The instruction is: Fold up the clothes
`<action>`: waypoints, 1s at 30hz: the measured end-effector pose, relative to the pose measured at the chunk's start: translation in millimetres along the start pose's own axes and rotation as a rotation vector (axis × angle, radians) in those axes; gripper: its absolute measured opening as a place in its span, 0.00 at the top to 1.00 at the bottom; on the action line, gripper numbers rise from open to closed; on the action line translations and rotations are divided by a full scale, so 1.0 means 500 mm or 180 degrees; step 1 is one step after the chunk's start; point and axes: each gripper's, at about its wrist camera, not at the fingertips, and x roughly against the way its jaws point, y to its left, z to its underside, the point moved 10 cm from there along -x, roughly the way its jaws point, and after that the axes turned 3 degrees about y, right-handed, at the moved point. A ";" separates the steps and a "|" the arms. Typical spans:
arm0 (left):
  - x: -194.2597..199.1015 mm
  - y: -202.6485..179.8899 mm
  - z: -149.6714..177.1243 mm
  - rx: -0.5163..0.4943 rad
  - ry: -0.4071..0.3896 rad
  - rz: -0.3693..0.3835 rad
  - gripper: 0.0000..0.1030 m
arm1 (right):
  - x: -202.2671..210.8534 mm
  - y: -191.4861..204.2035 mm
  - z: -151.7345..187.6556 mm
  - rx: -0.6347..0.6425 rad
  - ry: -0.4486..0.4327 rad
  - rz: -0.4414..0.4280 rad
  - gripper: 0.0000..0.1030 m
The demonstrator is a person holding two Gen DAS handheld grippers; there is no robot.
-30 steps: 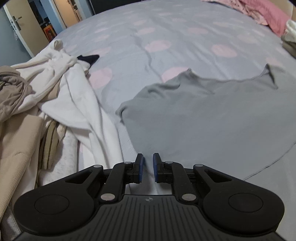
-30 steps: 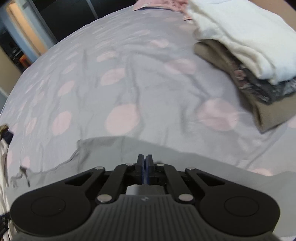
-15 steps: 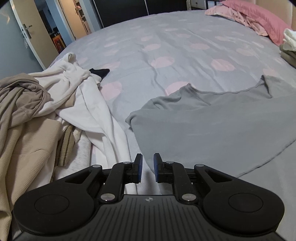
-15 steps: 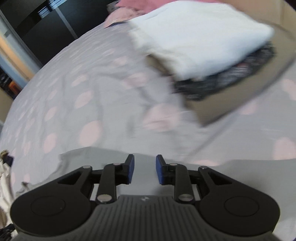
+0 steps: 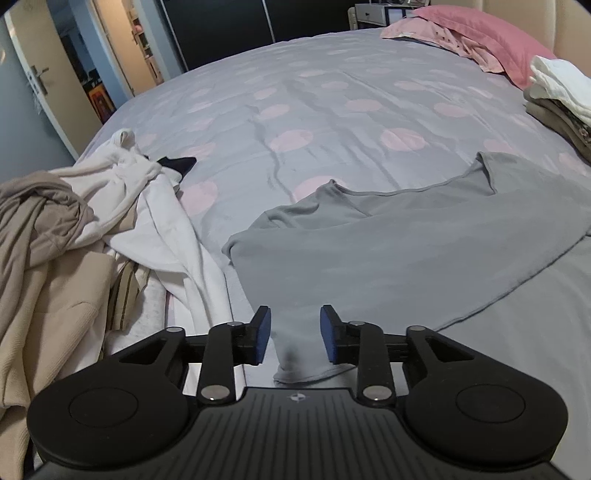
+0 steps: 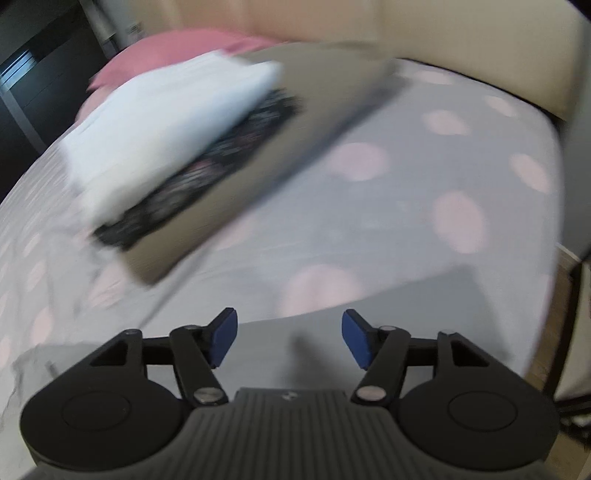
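A grey shirt [image 5: 406, 251] lies spread on the bed, its sleeve end reaching the near edge between my left fingers. My left gripper [image 5: 294, 334] is open just above that sleeve end and holds nothing. In the right wrist view, which is blurred by motion, my right gripper [image 6: 289, 339] is wide open and empty above the grey shirt's edge [image 6: 406, 306]. A stack of folded clothes [image 6: 192, 147], white on top, sits beyond it on the bed.
A heap of unfolded white, beige and brown clothes [image 5: 74, 236] lies at the left. The folded stack [image 5: 557, 96] is at the far right, pink pillows [image 5: 480, 33] behind it. The bed's right edge [image 6: 554, 236] and headboard are close to my right gripper.
Both grippers have opened: the left one spread its fingers and pulled back, the right one let go of the shirt and swung right toward the folded stack.
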 end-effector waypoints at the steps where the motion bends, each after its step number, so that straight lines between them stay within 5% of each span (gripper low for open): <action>1: 0.003 -0.004 0.000 -0.0017 -0.0007 -0.0001 0.70 | 0.005 -0.035 0.001 -0.0133 -0.0018 0.0053 0.36; 7: 0.005 -0.018 0.008 -0.0098 0.0015 -0.0037 0.70 | 0.008 -0.169 0.014 -0.0626 0.0041 0.0090 0.33; 21: 0.007 -0.027 0.031 -0.0167 0.0067 -0.0107 0.69 | -0.018 -0.280 -0.004 -0.0775 0.0141 0.0144 0.34; 26: -0.006 -0.019 0.044 -0.0142 0.0133 -0.0130 0.69 | -0.023 -0.315 -0.018 -0.0798 0.0292 -0.0057 0.34; 30: -0.011 -0.015 0.051 -0.0158 0.0163 -0.0147 0.69 | -0.048 -0.309 0.003 -0.0814 0.0490 -0.0056 0.48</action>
